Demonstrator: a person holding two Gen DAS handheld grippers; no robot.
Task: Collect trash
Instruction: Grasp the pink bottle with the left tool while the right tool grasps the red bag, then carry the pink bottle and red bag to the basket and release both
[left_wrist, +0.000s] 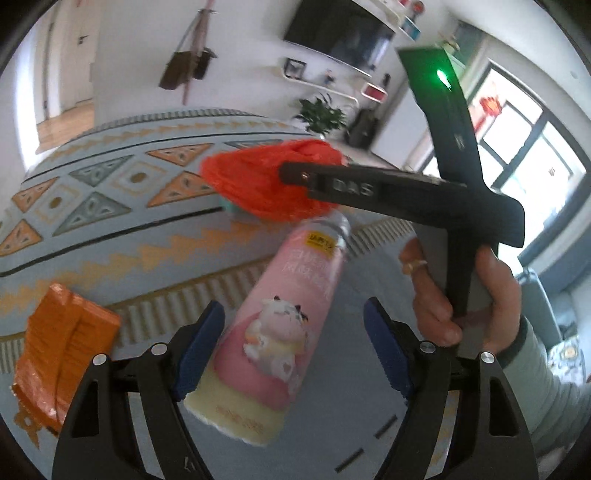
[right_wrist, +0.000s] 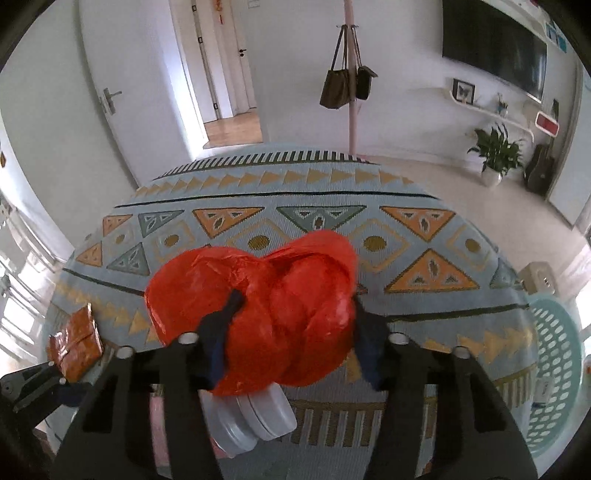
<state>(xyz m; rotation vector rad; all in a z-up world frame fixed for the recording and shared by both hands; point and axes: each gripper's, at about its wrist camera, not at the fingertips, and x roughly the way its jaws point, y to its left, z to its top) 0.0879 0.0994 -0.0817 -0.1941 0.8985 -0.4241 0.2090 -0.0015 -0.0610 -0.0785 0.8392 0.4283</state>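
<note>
In the left wrist view, the left hand-held gripper (left_wrist: 293, 347) fills the bottom of the frame with its jaws wide; a pink bottle (left_wrist: 275, 325) with a cartoon cat label lies on its side between the blue pads (left_wrist: 199, 350), close against the left pad and clear of the right one. Above it, mid-frame, the right hand-held gripper (left_wrist: 295, 175) reaches in from the right, held by a hand (left_wrist: 461, 295), and grips a crumpled red plastic bag (left_wrist: 258, 181). An orange wrapper (left_wrist: 62, 343) lies at lower left on the patterned rug (left_wrist: 110, 192). In the right wrist view, the right hand-held gripper (right_wrist: 291, 325) is closed partway on the red plastic bag (right_wrist: 258, 306), which bulges between the jaws in the centre of the frame. Just below the bag, the bottle's white cap (right_wrist: 251, 417) shows at bottom centre. The orange wrapper (right_wrist: 75, 343) sits at left on the rug (right_wrist: 406, 229). A pale green perforated basket (right_wrist: 554, 365) stands at the right edge; what lies in it I cannot tell.
</note>
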